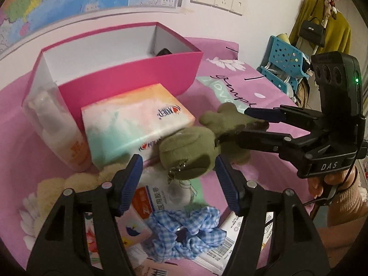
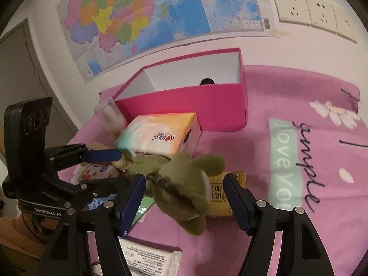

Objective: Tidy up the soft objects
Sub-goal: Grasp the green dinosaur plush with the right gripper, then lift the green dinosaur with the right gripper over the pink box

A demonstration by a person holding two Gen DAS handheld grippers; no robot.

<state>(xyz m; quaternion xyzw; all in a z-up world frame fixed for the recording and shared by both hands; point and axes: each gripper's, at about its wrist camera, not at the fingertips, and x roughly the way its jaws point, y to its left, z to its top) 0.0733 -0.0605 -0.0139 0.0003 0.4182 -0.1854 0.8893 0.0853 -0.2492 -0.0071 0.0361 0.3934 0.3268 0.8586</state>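
Both grippers' fingers (image 1: 224,179) gape unclenched around a green plush toy (image 1: 191,151) lying, seemingly unheld, on the pink bedspread (image 2: 310,230) beside a tissue pack (image 1: 135,119); pinch its body squarely before lifting toward the pink box (image 1: 128,78)

White wall – map (image 2: 147,20), sockets (image 2: 308,11) – beside a grey door (image 2: 20,73).

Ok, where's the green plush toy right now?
The green plush toy lies on the pink bedsheet in front of the tissue pack, between both open tongs; in the left wrist view its head sits above the blue gingham scrunchie.
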